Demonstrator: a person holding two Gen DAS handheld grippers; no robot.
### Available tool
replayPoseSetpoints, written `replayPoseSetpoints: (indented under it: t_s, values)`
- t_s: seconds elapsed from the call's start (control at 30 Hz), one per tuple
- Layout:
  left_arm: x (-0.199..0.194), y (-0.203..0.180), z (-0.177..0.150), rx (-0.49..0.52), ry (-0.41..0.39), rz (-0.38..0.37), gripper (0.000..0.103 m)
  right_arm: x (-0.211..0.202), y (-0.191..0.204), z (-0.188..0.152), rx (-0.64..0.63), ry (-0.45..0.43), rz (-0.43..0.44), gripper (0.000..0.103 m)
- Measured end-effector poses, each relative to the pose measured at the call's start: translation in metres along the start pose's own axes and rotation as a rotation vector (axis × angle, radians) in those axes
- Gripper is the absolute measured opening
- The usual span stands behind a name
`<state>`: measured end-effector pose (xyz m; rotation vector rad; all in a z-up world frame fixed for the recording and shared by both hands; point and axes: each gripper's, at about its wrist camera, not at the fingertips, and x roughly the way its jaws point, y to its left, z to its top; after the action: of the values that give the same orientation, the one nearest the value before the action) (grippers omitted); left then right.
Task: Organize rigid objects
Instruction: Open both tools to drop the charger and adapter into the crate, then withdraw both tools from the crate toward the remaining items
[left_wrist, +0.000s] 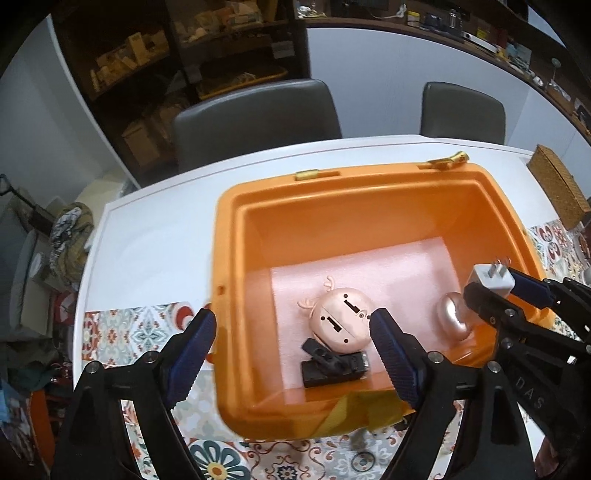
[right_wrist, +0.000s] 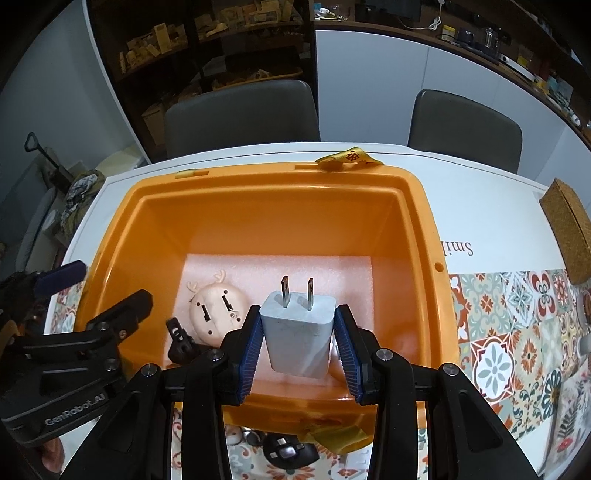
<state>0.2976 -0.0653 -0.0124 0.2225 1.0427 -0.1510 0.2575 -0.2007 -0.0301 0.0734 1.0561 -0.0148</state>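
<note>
An orange plastic bin (left_wrist: 236, 236) (right_wrist: 417, 229) with a pink foam liner stands on the white table. Inside lie a pink deer-shaped gadget (left_wrist: 341, 319) (right_wrist: 216, 308), a black block with a black clip on it (left_wrist: 332, 365) (right_wrist: 181, 341), and a rose-gold rounded object (left_wrist: 452, 319). My right gripper (right_wrist: 300, 341) is shut on a white plug charger (right_wrist: 300, 336), prongs pointing away, held above the bin's near right part; it also shows in the left wrist view (left_wrist: 489, 280). My left gripper (left_wrist: 293, 350) is open and empty, straddling the bin's near left wall.
A patterned tile mat (right_wrist: 517, 325) covers the near table. A black device (right_wrist: 288, 448) lies in front of the bin. A woven box (right_wrist: 569, 236) stands at the right. Two grey chairs (right_wrist: 240, 114) stand behind the table. Yellow straps (right_wrist: 349, 158) hang on the bin's rim.
</note>
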Motion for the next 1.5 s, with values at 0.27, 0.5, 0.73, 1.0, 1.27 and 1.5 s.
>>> replayPoseSetpoints:
  t_s: [0.27, 0.5, 0.73, 1.0, 1.27, 1.5]
  values:
    - [-0.017, 0.011, -0.013, -0.026, -0.032, 0.021, 0.093, -0.013, 0.0, -0.005, -0.004, -0.029, -0.029, 0.052]
    - [-0.035, 0.015, -0.029, -0.055, -0.054, -0.01, 0.096, -0.04, -0.002, -0.02, 0.004, -0.07, -0.018, 0.054]
    - [-0.053, 0.013, -0.044, -0.069, -0.074, -0.041, 0.099, -0.065, -0.006, -0.034, 0.013, -0.119, -0.01, 0.056]
    - [-0.069, 0.002, -0.063, -0.057, -0.088, -0.065, 0.101, -0.084, -0.014, -0.053, 0.031, -0.147, -0.008, 0.06]
    - [-0.079, -0.009, -0.078, -0.057, -0.093, -0.081, 0.103, -0.089, -0.026, -0.074, 0.059, -0.147, -0.007, 0.06]
    - [-0.076, -0.017, -0.092, -0.062, -0.057, -0.094, 0.103, -0.09, -0.034, -0.09, 0.078, -0.13, -0.004, 0.06]
